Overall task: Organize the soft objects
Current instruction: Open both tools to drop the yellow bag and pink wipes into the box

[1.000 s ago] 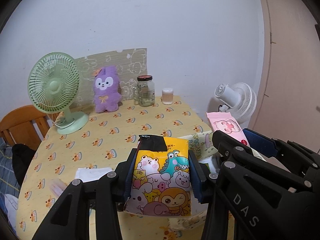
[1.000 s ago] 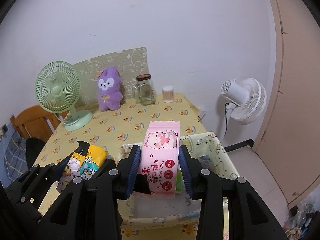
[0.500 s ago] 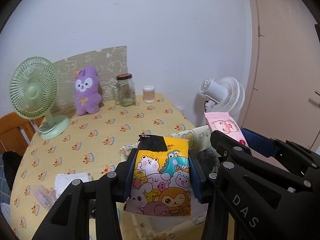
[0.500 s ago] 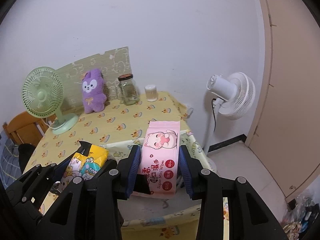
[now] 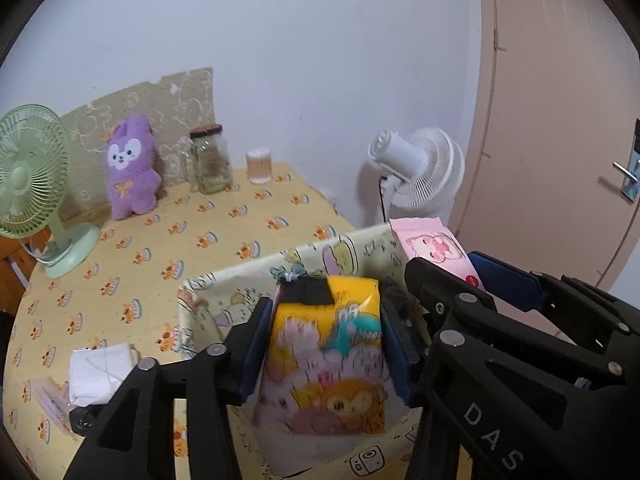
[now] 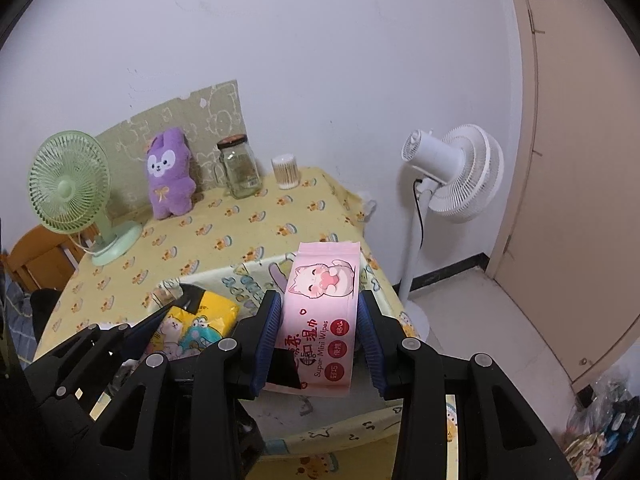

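Note:
My left gripper (image 5: 326, 338) is shut on a yellow cartoon tissue pack (image 5: 326, 356) and holds it over the open fabric storage box (image 5: 224, 292). My right gripper (image 6: 320, 336) is shut on a pink wet-wipes pack (image 6: 320, 320), also over the box (image 6: 248, 276). The yellow pack shows in the right wrist view (image 6: 200, 326) to the left; the pink pack shows in the left wrist view (image 5: 434, 246) to the right. A purple plush rabbit (image 5: 130, 168) leans against the wall at the table's back.
A green desk fan (image 5: 30, 188) stands at the left of the yellow tablecloth (image 5: 224, 216). A glass jar (image 5: 210, 164) and a cotton-swab tub (image 5: 259, 166) stand at the back. White folded cloth (image 5: 100, 370) lies left of the box. A white floor fan (image 6: 452, 176) stands beside the table.
Both grippers, each holding its pack, have moved right and forward over the fabric box; the box now fills more of both views.

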Tool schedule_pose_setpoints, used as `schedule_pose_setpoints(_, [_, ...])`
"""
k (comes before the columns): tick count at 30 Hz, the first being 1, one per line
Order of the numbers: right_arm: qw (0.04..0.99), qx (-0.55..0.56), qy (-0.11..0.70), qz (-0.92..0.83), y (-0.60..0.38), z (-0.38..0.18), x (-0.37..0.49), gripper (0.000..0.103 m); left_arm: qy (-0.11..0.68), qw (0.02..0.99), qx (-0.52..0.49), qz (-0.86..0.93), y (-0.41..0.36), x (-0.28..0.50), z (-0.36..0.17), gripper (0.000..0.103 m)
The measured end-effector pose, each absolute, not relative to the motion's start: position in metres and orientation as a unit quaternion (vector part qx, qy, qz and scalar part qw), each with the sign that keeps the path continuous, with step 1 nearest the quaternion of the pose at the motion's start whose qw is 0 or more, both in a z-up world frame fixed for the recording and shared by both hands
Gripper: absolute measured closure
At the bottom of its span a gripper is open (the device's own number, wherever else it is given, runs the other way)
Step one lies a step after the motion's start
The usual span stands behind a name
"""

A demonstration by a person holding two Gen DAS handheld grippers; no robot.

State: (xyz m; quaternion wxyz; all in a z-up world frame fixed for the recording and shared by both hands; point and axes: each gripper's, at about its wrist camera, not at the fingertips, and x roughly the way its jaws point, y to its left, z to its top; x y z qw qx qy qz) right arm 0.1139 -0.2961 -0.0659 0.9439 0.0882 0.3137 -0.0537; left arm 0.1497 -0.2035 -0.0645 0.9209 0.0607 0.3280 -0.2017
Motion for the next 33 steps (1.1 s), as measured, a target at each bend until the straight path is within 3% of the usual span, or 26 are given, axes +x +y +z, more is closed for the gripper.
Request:
schedule_pose_setpoints(2, [0.941, 0.09, 0.321, -0.053, -0.297, -0.071, 0.115, 0.06, 0.332, 0.919, 0.071, -0.201, -0.205, 0.15, -0.067, 0.03])
schedule_pose_setpoints(5, [0.939, 0.089, 0.327, -0.053, -0.297, -0.076, 0.118, 0.06, 0.333, 0.917, 0.091, -0.199, -0.206, 0.151, -0.072, 0.019])
schedule_pose_setpoints(14, [0.933, 0.104, 0.34, -0.05, -0.29, -0.087, 0.126, 0.058, 0.351, 0.912, 0.093, -0.19, -0.198, 0.158, -0.08, 0.017])
schedule_pose_setpoints(16, [0.932, 0.105, 0.343, -0.055, -0.289, -0.088, 0.126, 0.05, 0.353, 0.911, 0.092, -0.19, -0.197, 0.158, -0.08, 0.017])
schedule_pose_setpoints(18, [0.933, 0.105, 0.34, -0.057, -0.287, -0.087, 0.126, 0.031, 0.353, 0.911, 0.09, -0.191, -0.196, 0.158, -0.08, 0.015])
schedule_pose_setpoints(23, [0.931, 0.101, 0.347, -0.054, -0.284, -0.083, 0.123, 0.025, 0.353, 0.911, 0.086, -0.197, -0.192, 0.155, -0.077, 0.008])
schedule_pose_setpoints(33, [0.938, 0.093, 0.329, -0.052, -0.268, -0.064, 0.11, 0.015, 0.332, 0.92, 0.081, -0.191, -0.174, 0.141, -0.06, 0.004])
